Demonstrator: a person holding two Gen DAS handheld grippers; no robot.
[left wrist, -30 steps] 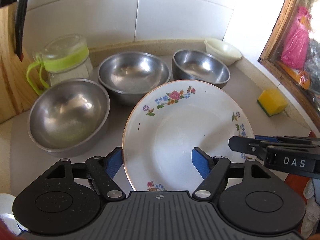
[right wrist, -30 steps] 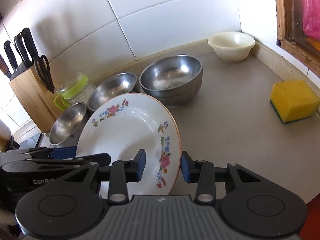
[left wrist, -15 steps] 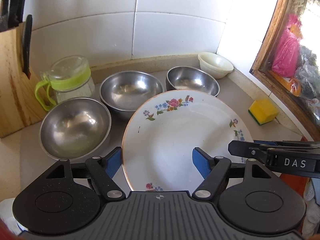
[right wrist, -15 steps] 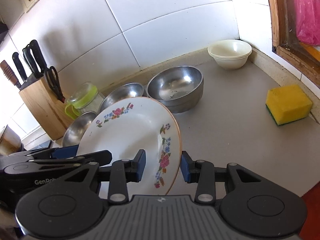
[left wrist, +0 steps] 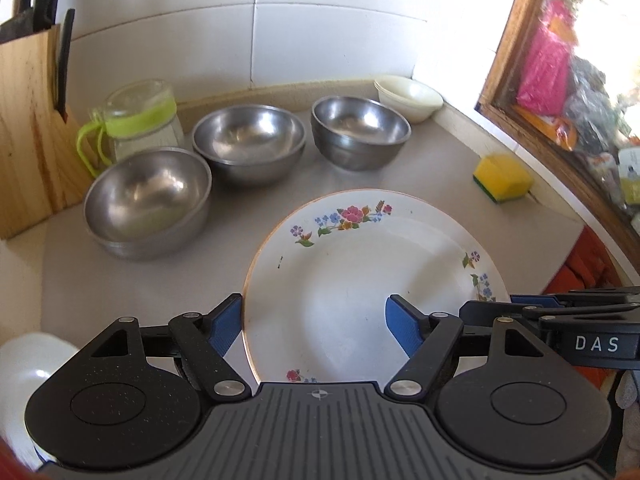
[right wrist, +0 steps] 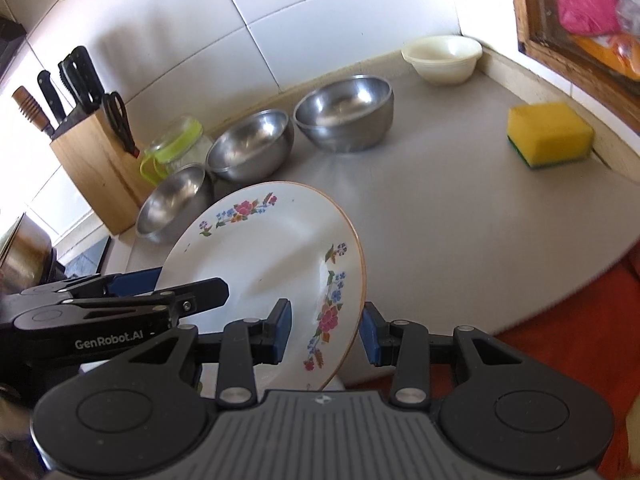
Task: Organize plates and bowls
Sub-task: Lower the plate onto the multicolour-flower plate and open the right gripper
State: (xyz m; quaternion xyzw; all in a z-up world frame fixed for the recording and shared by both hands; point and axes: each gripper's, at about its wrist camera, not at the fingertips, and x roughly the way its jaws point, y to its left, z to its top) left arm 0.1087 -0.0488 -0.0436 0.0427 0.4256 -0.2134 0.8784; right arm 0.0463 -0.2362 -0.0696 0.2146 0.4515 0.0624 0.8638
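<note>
A white plate with flower prints (left wrist: 360, 280) is held above the grey counter, tilted; it also shows in the right wrist view (right wrist: 272, 256). My left gripper (left wrist: 314, 326) straddles its left rim with jaws wide and visible gaps. My right gripper (right wrist: 325, 334) straddles its right rim; a gap shows at the outer pad (right wrist: 370, 336). Three steel bowls (left wrist: 146, 200) (left wrist: 248, 142) (left wrist: 360, 130) and a cream bowl (left wrist: 410, 96) stand along the back wall.
A wooden knife block (left wrist: 28, 132) and a green-lidded glass jar (left wrist: 138, 120) stand at the back left. A yellow sponge (left wrist: 502, 178) lies by the window sill (left wrist: 560, 160) on the right. A white object (left wrist: 28, 364) sits at the lower left.
Both grippers and the plate have drawn back from the bowls toward the counter's front; the bowls look farther away. The grip on the plate looks the same.
</note>
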